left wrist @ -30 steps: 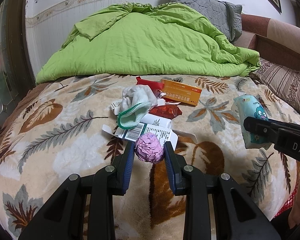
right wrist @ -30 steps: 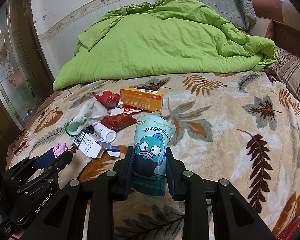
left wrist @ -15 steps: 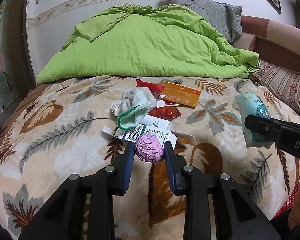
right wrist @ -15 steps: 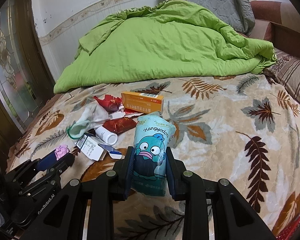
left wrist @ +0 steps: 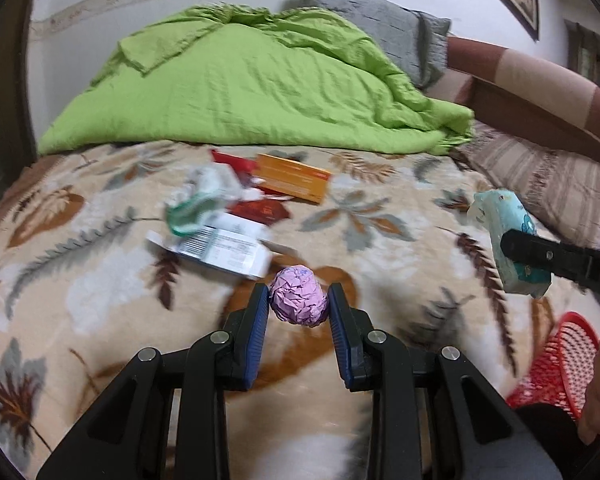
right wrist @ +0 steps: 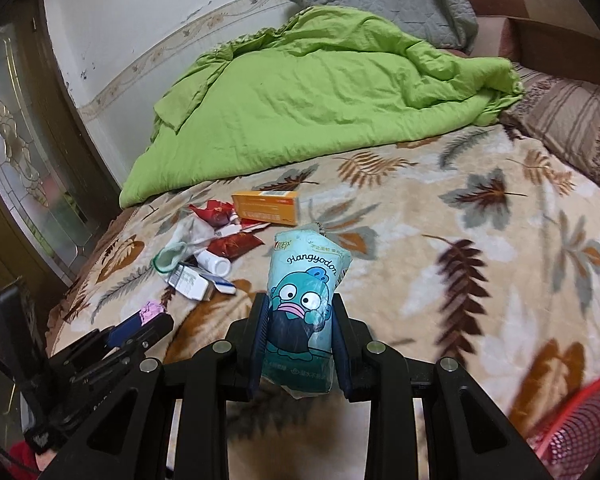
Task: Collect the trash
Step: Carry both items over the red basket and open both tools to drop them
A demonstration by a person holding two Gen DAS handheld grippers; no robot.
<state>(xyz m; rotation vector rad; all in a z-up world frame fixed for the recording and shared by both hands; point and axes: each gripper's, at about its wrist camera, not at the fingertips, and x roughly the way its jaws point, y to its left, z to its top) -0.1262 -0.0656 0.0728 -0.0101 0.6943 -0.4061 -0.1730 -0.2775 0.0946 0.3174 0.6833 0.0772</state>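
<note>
Left tongs [left wrist: 299, 306]: pads clamped on a crumpled pink paper ball [left wrist: 298, 301], lower centre of the left wrist view, held above the leaf-print blanket [left wrist: 100, 288].

Right tongs [right wrist: 299, 328]: pads clamped on a teal tissue pack [right wrist: 302, 308] printed "Hangyodon", lower centre of the right wrist view, also off the bed.

Red mesh basket [right wrist: 580, 432]: lower right corner, at the bed's near edge.

Mid-frame, left of centre: loose trash on the blanket. White barcode carton [left wrist: 220, 246] nearest, then a red wrapper [left wrist: 260, 212], crumpled white-green cloth [left wrist: 200, 204], orange box [left wrist: 294, 178].

Beyond: green quilt [left wrist: 240, 92], grey pillow [left wrist: 384, 36] against the wall.
</note>
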